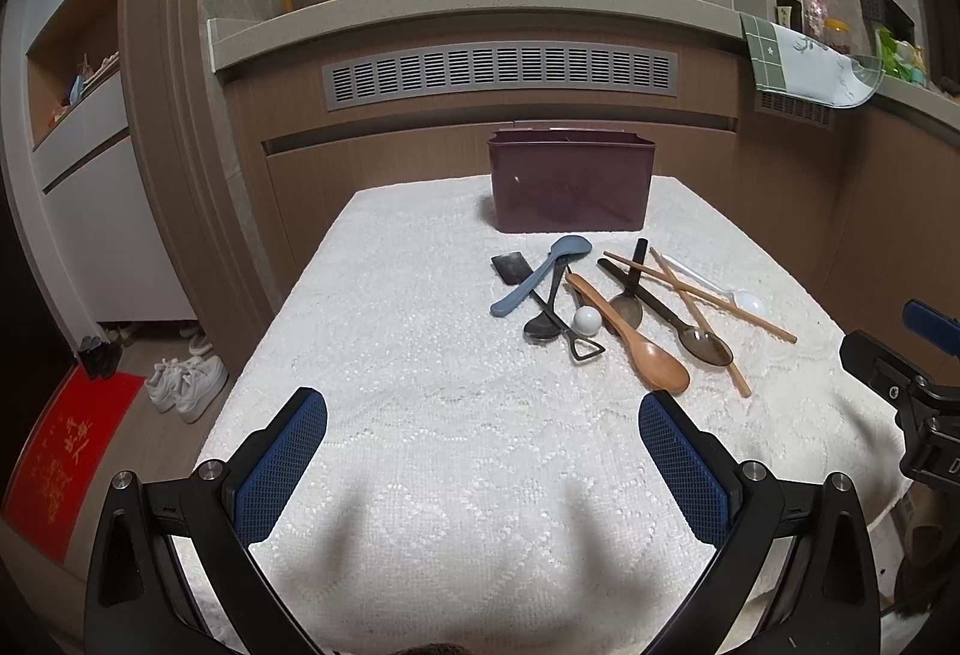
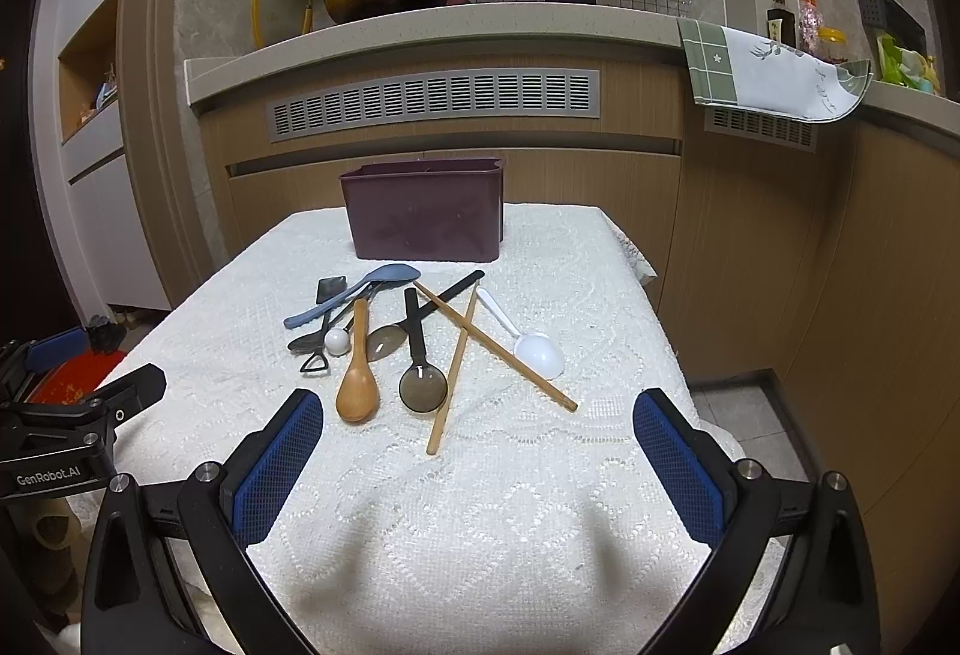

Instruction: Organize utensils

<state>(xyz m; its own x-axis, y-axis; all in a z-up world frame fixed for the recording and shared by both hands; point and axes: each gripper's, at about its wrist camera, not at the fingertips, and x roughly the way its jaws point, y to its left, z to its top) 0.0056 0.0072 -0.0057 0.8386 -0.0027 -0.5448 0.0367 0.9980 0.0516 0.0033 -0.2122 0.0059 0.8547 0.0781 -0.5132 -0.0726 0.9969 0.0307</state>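
- Blue-padded left gripper [image 1: 483, 418] and right gripper [image 2: 478, 418] both gape wide, holding nothing.
- Utensils [image 2: 414, 337] lie mid-frame on the tablecloth [image 2: 480, 505], before the bin [image 2: 423, 220].
- "GenRobot.AI" reads at lower left of right view.

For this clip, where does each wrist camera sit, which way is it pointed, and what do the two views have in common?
Left wrist: rides on the left gripper, low over the near left part of the white tablecloth, facing the cabinets; its own open blue-padded fingers frame the bottom, and the right gripper shows at the right edge.
Right wrist: rides on the right gripper, further right, facing the same way; its open fingers frame the bottom, and the left gripper shows at the left edge.
Shared: the utensil pile with the wooden spoon, and the maroon bin behind.
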